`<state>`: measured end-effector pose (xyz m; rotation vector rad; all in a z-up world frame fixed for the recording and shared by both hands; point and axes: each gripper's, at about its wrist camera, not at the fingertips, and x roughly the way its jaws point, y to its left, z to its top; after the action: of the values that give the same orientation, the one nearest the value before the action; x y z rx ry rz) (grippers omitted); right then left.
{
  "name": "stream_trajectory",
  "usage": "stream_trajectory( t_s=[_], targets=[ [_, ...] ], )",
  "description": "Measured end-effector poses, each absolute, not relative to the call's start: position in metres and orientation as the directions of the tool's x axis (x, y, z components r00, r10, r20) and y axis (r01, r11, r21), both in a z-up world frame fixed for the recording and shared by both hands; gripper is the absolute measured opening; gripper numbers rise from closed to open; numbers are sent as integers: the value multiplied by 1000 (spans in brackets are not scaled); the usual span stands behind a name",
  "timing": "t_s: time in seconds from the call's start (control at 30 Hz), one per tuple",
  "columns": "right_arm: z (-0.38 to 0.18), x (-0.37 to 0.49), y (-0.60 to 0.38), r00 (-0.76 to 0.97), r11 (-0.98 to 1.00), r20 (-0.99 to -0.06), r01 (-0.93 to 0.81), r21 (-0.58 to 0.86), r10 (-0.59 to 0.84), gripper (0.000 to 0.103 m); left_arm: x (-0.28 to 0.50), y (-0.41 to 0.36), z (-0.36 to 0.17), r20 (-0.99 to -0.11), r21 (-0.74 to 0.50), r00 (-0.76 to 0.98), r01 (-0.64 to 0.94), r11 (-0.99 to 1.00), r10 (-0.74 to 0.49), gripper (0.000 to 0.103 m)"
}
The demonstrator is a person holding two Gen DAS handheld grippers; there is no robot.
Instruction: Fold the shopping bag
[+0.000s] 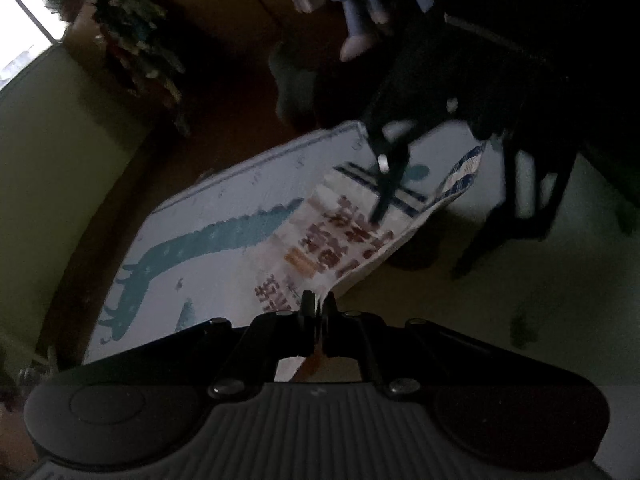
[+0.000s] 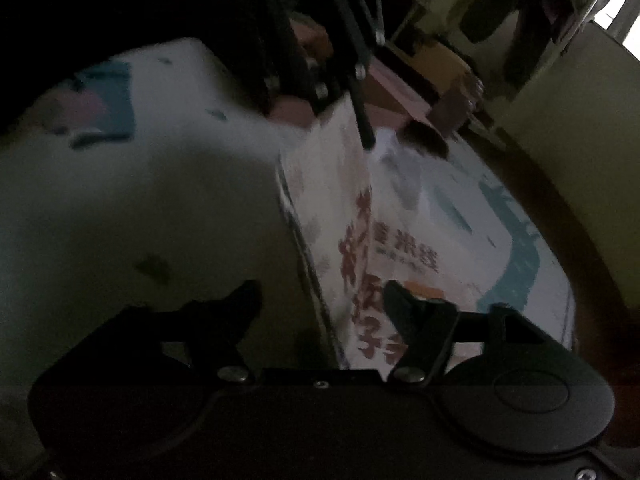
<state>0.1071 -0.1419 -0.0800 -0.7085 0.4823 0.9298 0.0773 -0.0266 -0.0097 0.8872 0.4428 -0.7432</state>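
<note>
Shopping bag (image 1: 340, 232), white with red lettering, lifted above a mat (image 1: 224, 216) with a teal animal print. Left gripper (image 1: 318, 300): fingers pressed together, pinching the bag's near edge at 6 o'clock in the left wrist view. Right gripper (image 2: 320, 292): fingers spread, the bag's lettered edge between them, not pressed. The bag's blue-striped edge points to 1 o'clock in the left wrist view. Open room: bare mat at 9 o'clock. Dark furniture legs (image 1: 520, 184) at 3 o'clock.

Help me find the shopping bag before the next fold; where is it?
The shopping bag hangs over the whale-print mat, pinched at one end by the left gripper.
</note>
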Motion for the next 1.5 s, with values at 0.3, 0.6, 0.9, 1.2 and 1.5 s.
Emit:
stream_trajectory(
  t_s=[0.3,0.6,0.9,1.2,1.5],
  targets=[
    [-72,173,-193,403,671,-583,-646,365,705,11,77,14,8,-419,290,712,693,660,-564,46],
    [-118,204,-244,380,619,-534,-143,772,755,11,101,38,-2,-355,60,758,603,796,-547,44],
    [-125,204,-253,409,661,-597,-20,750,690,17,168,-9,-53,-561,58,722,523,850,-406,34],
    [-87,185,-289,584,851,-679,-40,524,445,46,220,-26,-96,-694,51,662,436,898,-282,35],
    [-71,174,-223,582,838,-649,-518,169,490,30,220,-1,-91,-721,65,650,408,911,-240,35]
  ],
)
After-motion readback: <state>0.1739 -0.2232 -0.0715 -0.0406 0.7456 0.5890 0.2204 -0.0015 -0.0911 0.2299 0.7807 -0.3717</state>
